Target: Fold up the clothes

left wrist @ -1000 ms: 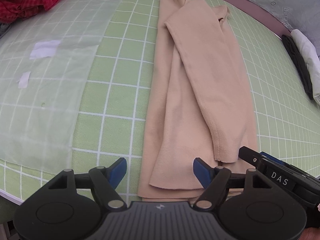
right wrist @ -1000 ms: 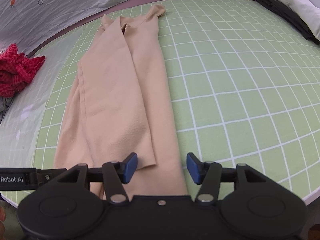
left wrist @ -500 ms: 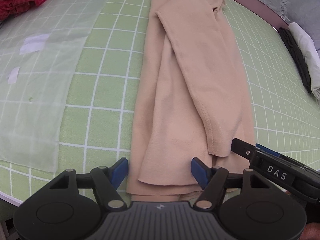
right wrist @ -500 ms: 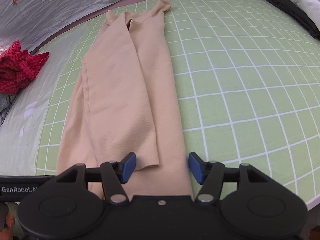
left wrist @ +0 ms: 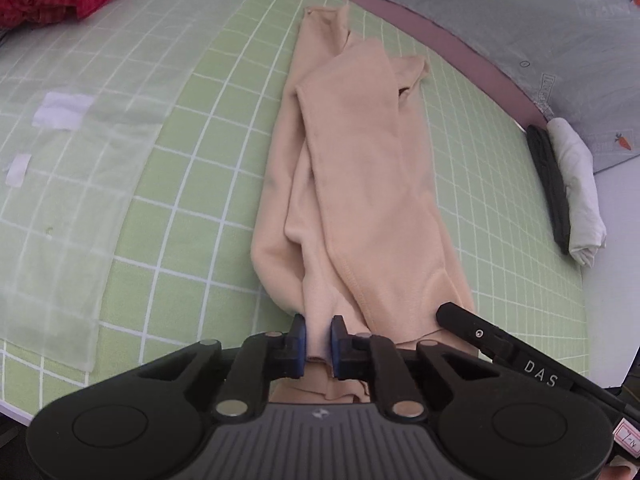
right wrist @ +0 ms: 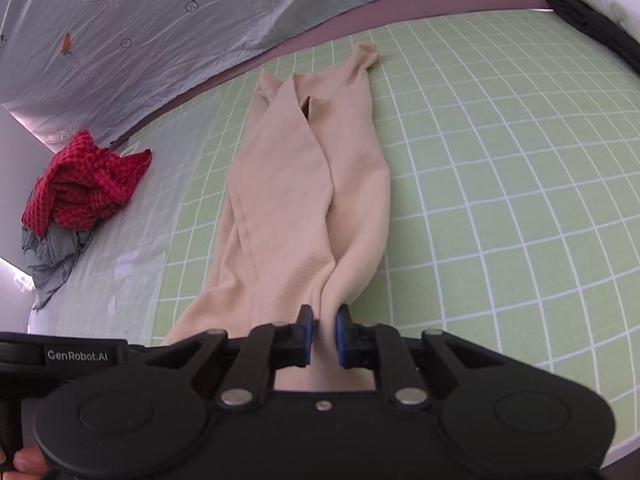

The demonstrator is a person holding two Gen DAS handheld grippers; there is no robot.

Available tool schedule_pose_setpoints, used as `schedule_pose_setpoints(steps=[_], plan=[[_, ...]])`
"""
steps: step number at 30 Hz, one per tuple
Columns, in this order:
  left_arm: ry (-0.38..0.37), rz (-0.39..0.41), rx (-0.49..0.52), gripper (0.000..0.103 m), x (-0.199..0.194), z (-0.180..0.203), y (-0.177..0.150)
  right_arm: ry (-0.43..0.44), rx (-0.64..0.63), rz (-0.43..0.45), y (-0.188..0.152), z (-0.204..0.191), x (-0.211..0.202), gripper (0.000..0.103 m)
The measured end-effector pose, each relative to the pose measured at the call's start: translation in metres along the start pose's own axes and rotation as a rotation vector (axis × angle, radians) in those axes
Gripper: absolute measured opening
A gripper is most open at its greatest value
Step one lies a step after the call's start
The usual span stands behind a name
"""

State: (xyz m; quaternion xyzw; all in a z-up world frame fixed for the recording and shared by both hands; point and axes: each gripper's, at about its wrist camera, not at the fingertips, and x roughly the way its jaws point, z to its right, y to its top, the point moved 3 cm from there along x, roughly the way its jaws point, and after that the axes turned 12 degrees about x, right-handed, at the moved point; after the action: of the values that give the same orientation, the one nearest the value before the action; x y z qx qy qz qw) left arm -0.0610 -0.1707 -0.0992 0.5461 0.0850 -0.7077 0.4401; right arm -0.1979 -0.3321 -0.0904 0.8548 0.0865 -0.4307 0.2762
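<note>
A long beige garment (left wrist: pixel 360 184) lies lengthwise on the green grid mat (left wrist: pixel 192 208), folded into a narrow strip with a sleeve laid on top. It also shows in the right wrist view (right wrist: pixel 304 208). My left gripper (left wrist: pixel 319 340) is shut on the garment's near hem at its left corner and lifts it off the mat. My right gripper (right wrist: pixel 323 334) is shut on the near hem at its right corner, also raised. The right gripper's body (left wrist: pixel 512 356) shows at the lower right of the left wrist view.
A crumpled red checked garment (right wrist: pixel 84 184) lies on a grey one (right wrist: pixel 52 256) at the left. A rolled white (left wrist: pixel 576 192) and a black garment (left wrist: pixel 548 184) lie at the mat's right edge. A translucent sheet (left wrist: pixel 60 160) covers the mat's left part. A grey printed cloth (right wrist: pixel 160 28) hangs behind.
Both grippers went from open over the near hem to shut on it. The hem has been lifted and the near end of the garment bunched up.
</note>
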Motion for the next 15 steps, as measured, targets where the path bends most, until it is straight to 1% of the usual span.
schedule_pose_setpoints(steps=[6,10,15], plan=[[-0.033,0.171,0.024,0.013,-0.034,0.008,0.058,0.098,0.003,0.078,0.049,-0.021,-0.024,0.012],[-0.03,0.246,0.017,0.011,-0.033,0.009,0.105,0.149,0.031,0.111,0.093,-0.028,-0.012,0.012],[-0.006,0.303,0.005,0.009,-0.022,0.001,0.16,0.178,0.035,0.127,0.138,-0.033,0.015,0.012]])
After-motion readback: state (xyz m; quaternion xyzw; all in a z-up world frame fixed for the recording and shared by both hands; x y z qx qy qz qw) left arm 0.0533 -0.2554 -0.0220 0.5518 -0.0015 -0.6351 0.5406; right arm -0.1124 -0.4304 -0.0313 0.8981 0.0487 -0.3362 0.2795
